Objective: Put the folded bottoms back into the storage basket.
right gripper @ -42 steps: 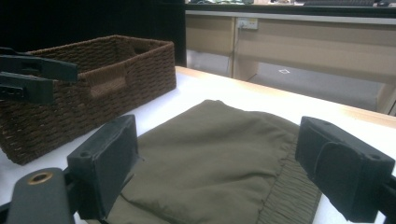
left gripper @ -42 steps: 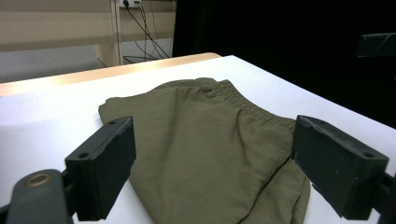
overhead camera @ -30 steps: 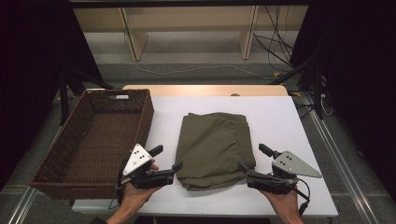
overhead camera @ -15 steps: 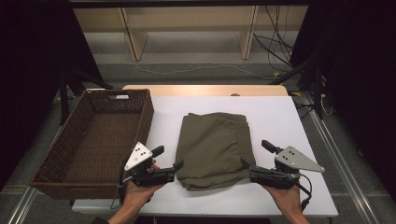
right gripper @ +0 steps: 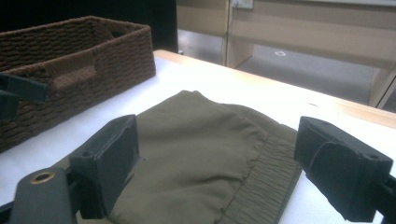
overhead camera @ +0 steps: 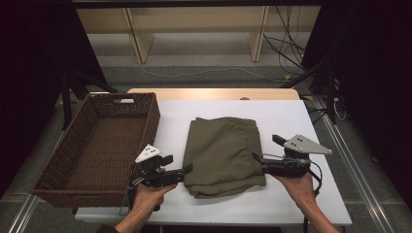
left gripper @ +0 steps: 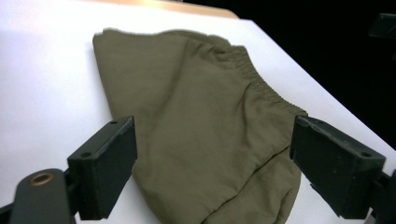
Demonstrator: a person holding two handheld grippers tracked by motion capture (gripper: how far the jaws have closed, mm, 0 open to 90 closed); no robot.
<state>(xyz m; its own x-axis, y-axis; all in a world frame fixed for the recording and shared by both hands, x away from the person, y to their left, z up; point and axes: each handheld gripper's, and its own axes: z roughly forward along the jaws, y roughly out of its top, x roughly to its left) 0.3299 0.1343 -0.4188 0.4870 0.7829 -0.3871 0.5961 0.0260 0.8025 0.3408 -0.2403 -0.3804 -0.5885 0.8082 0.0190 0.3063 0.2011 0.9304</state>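
White table (overhead camera: 291,111): folded olive garment (overhead camera: 224,154) btwn both tools, jaws apart.

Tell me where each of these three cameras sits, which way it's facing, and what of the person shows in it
High view: above the person's side, looking forward and down on the white table, wicker basket and folded olive garment; both forearms, hands, left gripper and right gripper.
Left gripper view: on the left gripper, facing the garment between open jaws.
Right gripper view: on the right gripper, facing the garment and basket.
All three share the garment.
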